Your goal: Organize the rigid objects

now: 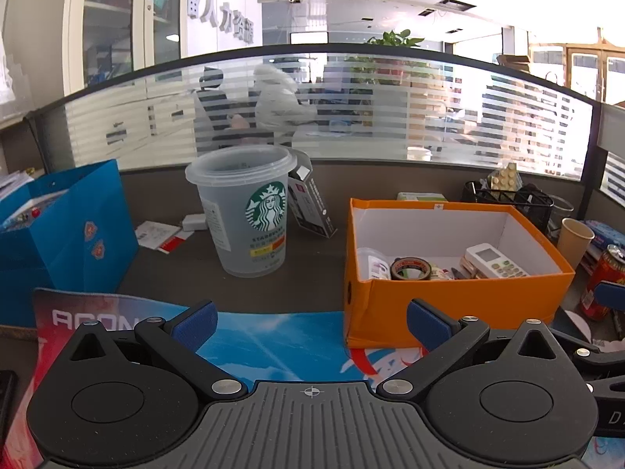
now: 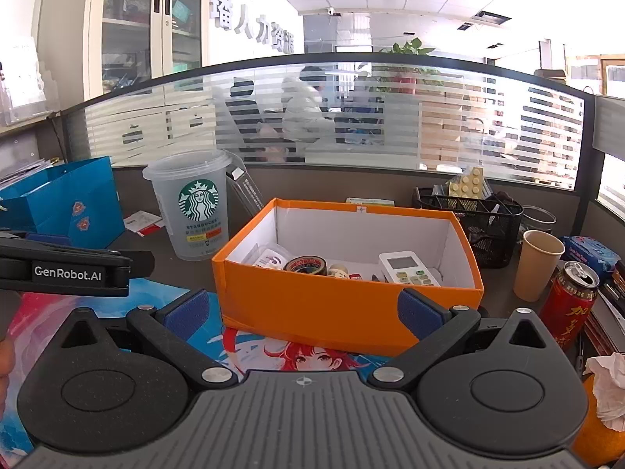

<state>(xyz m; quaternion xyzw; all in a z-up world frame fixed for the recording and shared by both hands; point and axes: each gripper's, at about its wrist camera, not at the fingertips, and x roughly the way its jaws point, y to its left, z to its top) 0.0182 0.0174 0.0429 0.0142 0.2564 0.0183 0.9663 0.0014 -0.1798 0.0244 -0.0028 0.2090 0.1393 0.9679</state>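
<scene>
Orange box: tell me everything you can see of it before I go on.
The orange box is an open-topped, card-like rectangle with white inner walls, upright on the desk, its near edge on the printed mat. Inside lie a tape roll, a white remote and smaller items. Neither gripper touches it.

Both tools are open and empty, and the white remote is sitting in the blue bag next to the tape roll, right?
Not quite. The white remote lies in the orange box, not a blue bag, as the right wrist view shows. The tape roll is beside it, and both the left tool and right tool are open and empty.
</scene>
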